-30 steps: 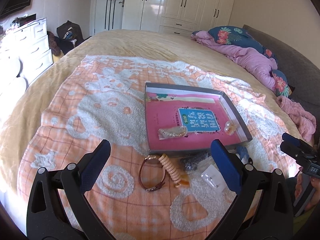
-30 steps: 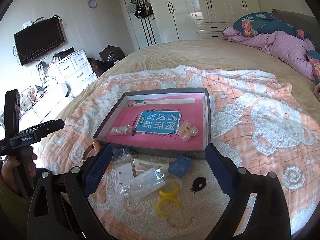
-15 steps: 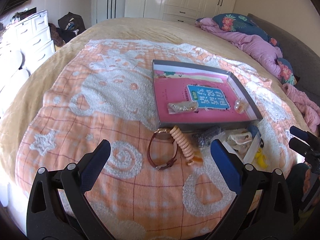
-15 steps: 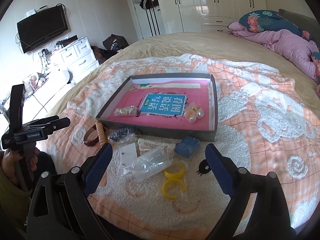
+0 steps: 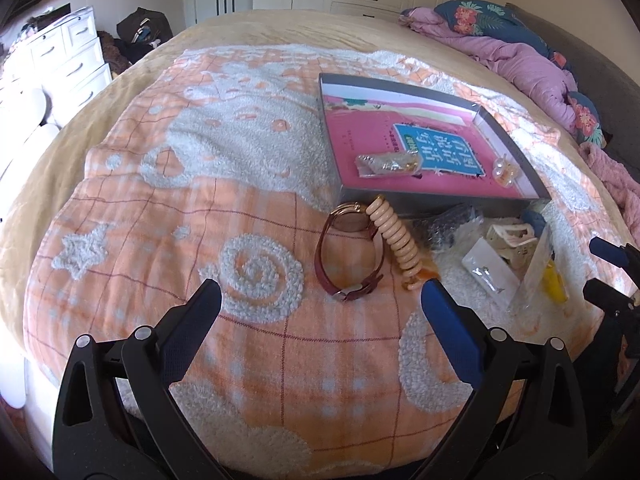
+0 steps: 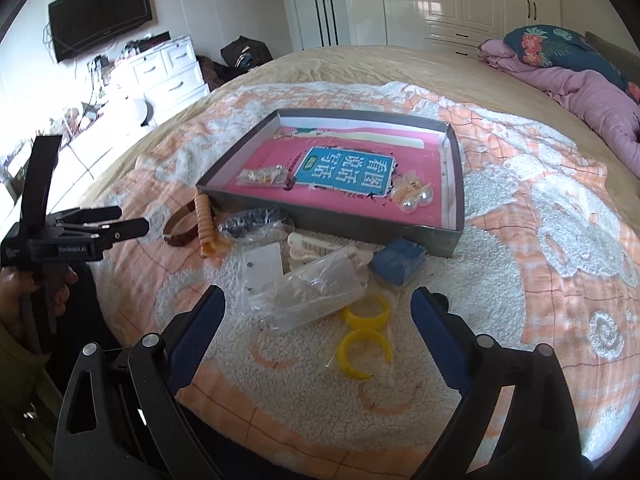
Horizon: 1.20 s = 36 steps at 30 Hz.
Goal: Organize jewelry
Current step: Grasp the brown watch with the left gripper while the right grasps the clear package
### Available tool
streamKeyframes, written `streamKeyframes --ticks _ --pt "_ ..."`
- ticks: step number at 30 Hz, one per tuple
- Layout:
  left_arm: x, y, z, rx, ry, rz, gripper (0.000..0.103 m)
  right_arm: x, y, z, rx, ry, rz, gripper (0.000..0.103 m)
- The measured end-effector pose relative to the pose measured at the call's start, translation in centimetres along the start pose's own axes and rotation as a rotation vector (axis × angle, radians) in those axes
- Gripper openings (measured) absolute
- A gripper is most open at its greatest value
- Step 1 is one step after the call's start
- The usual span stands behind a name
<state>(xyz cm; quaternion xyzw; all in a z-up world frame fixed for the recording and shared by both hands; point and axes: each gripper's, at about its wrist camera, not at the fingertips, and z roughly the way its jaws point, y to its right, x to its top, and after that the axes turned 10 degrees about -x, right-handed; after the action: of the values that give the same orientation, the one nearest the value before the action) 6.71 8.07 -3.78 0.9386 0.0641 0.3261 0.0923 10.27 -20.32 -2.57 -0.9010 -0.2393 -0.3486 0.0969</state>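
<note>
While both jaws gape wide and empty, the watch [image 5: 350, 254] lies just ahead of the left gripper [image 5: 320, 308]. Its strap touches the coiled band [image 5: 394, 240], so a careless pinch may drag both.

one tray [image 6: 454, 184], two yellow bangles [image 6: 366, 330], one watch [image 5: 348, 252], two pearls [image 6: 416, 202].
</note>
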Motion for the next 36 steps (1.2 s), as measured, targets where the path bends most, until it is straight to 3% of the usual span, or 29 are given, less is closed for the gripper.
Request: streamKeyframes --ticks 18,27,29,30,31,35,36 --pt "0.2 -1.3 3.5 0.026 -0.059 -0.032 0.094 -0.9 -3.3 6.1 -0.066 -0.064 -0.275 0.099" --pt "1.3 -2.2 5.1 0.034 -0.059 -0.046 0.093 -0.5 -2.7 7.9 -0.04 -0.08 -0.258 0.098" --pt "1.7 -2.1 5.5 0.041 -0.062 -0.036 0.084 -0.4 -2.5 7.8 -0.029 -0.076 -0.245 0.094" --pt "1.8 -1.9 5.7 0.051 -0.063 -0.023 0.075 -0.5 -2.3 7.7 -0.025 -0.073 -0.241 0.092" --pt "1.9 -1.7 5.8 0.055 -0.067 -0.008 0.058 -0.5 -2.2 7.7 -0.025 -0.071 -0.235 0.092" --pt "2.2 -1.2 6.5 0.076 -0.074 0.041 0.032 -0.4 -1.7 7.3 -0.013 -0.061 -0.207 0.09" --pt "2.3 -1.1 6.6 0.079 -0.068 0.052 0.02 -0.4 -1.6 7.1 -0.012 -0.055 -0.198 0.089"
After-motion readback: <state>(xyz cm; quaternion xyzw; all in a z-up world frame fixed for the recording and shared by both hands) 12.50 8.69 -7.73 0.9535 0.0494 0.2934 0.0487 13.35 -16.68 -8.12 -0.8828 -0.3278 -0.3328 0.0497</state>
